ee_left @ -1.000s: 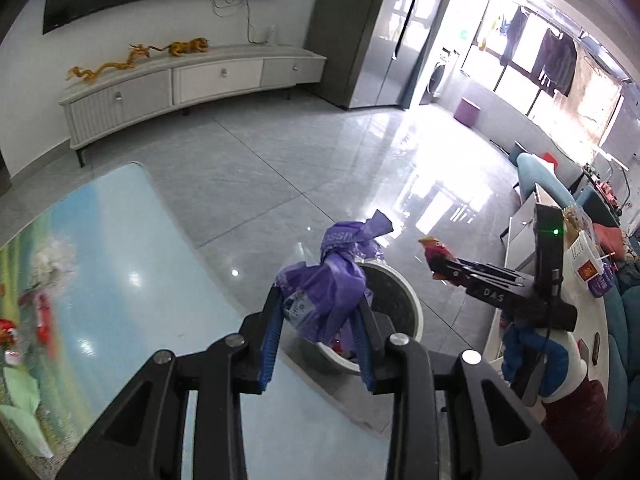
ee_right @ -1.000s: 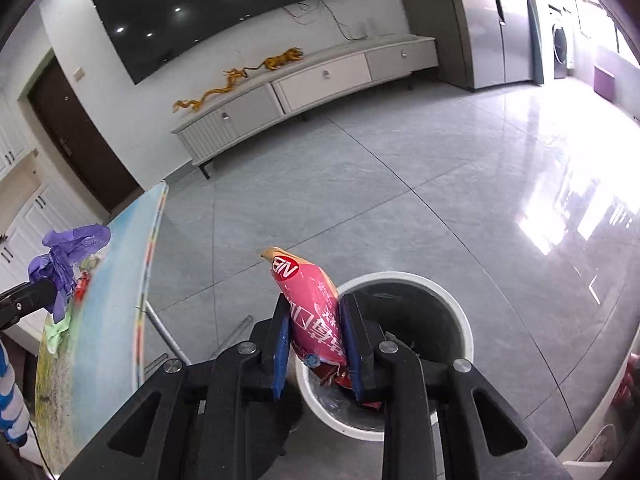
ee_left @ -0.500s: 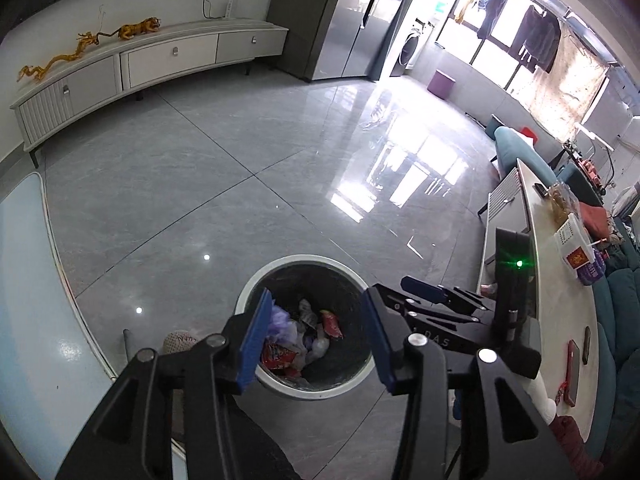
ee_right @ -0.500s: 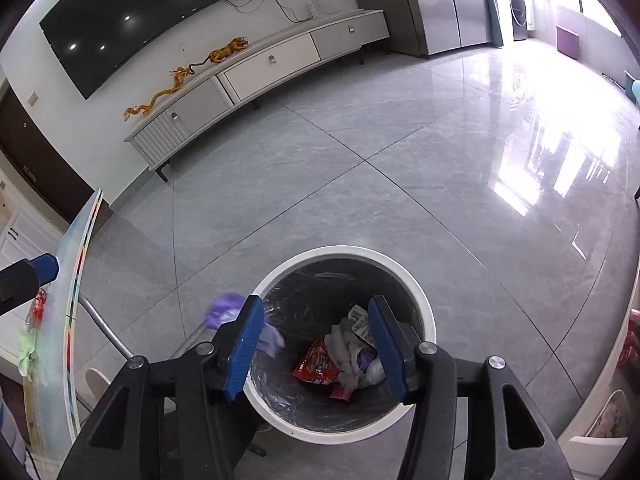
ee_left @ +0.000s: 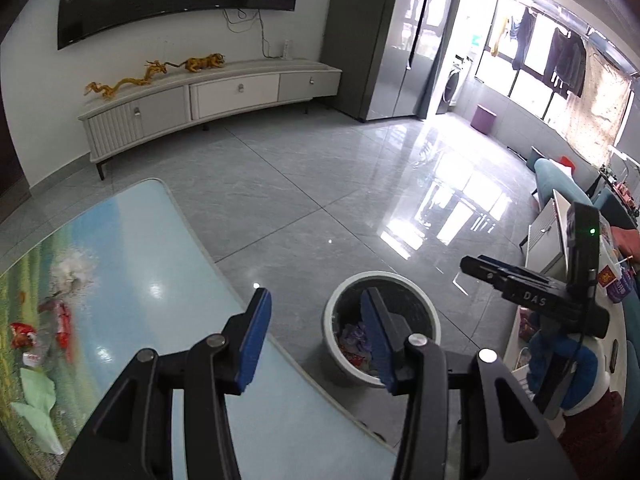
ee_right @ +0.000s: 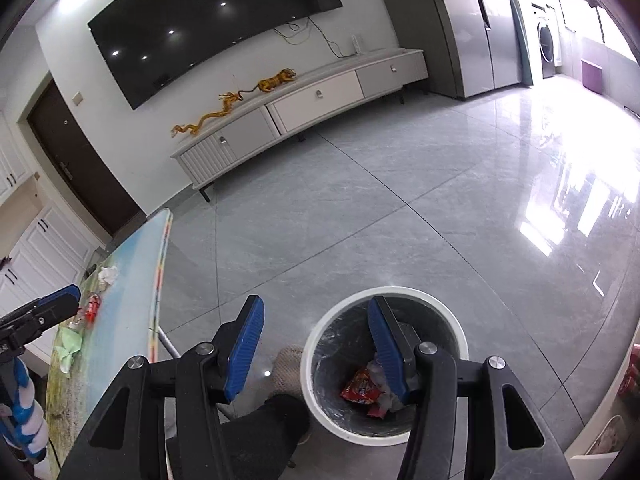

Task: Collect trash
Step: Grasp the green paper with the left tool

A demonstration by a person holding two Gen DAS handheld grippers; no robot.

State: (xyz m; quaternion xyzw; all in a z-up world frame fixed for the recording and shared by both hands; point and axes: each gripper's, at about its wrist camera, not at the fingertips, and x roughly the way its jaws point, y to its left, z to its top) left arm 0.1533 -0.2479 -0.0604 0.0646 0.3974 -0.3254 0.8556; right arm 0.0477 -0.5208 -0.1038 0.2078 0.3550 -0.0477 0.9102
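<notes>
A white round trash bin (ee_left: pixel 434 320) (ee_right: pixel 320 340) stands on the floor beside the table, with wrappers inside (ee_left: pixel 354 338) (ee_right: pixel 360 390). My left gripper (ee_left: pixel 316 340) is open and empty, above the table's edge next to the bin. My right gripper (ee_right: pixel 316 346) is open and empty, above the bin's left rim. More trash lies on the table: red wrappers (ee_left: pixel 60 322) (ee_right: pixel 92 308), white crumpled tissue (ee_left: pixel 76 270) (ee_right: pixel 108 274) and green paper (ee_left: pixel 38 404) (ee_right: pixel 68 350).
The table (ee_left: pixel 160 272) has a landscape-print top and sits left of the bin. A white TV cabinet (ee_left: pixel 208 100) stands along the far wall. A low white table (ee_left: pixel 560 232) and a teal sofa (ee_left: pixel 560 180) are at the right. The right gripper (ee_left: pixel 532 300) shows at the right in the left wrist view.
Both grippers opened and dropped the purple bag and the pink snack packet into the bin. Both have since tilted up and drawn back from the bin.
</notes>
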